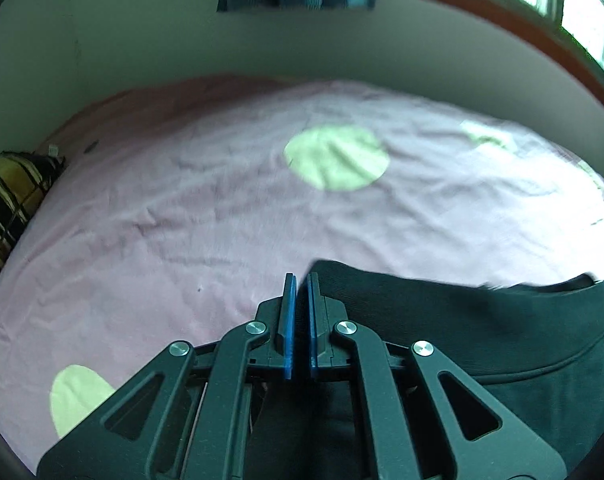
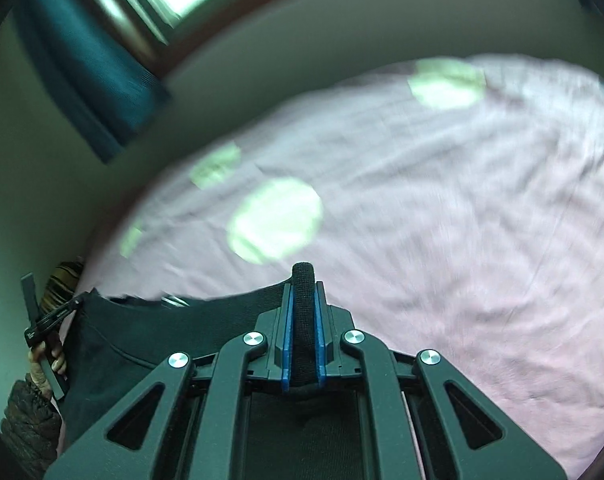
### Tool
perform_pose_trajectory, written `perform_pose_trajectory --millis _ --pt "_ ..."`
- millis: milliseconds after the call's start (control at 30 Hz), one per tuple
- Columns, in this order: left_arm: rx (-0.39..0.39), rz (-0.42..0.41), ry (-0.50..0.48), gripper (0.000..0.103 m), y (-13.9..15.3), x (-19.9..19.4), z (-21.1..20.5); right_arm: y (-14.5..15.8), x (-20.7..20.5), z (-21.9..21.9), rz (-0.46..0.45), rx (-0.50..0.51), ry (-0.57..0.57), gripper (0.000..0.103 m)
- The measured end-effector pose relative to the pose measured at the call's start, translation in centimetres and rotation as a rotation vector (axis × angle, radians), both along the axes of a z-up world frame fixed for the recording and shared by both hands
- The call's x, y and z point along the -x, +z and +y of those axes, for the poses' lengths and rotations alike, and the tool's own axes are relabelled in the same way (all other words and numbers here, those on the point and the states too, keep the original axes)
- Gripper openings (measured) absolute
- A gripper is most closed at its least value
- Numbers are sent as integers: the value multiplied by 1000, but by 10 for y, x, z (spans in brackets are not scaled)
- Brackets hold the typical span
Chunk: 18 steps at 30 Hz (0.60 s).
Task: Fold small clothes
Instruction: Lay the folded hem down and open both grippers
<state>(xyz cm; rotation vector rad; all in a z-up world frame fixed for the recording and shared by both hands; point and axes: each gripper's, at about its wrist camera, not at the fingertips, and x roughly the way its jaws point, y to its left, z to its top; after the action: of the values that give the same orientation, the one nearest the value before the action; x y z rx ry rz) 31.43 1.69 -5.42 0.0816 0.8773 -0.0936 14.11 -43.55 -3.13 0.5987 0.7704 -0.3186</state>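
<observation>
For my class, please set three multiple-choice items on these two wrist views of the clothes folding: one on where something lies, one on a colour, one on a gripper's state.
1. Where is the dark garment?
A. Hanging from the window
B. Over the pink bedsheet, stretched between both grippers
C. On the floor

2. What colour are the sheet's large spots?
A. Pale green
B. Red
C. Black

3. How is the right gripper?
A. Wide open
B. Out of view
C. Shut on a fold of garment

Key: 1 B, the cloth spans from one gripper to the other above the sheet; 2 A, the spots look light green; 3 C, dark fabric bulges between its blue pads.
</observation>
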Motion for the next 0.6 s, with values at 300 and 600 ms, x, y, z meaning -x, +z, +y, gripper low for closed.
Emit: perform_pose_trajectory --millis 300,600 --pt "250 79 29 16 10 7 51 0 25 -10 -60 -173 -29 22" --pt "348 134 -84 67 25 147 97 13 178 50 -131 -257 -135 65"
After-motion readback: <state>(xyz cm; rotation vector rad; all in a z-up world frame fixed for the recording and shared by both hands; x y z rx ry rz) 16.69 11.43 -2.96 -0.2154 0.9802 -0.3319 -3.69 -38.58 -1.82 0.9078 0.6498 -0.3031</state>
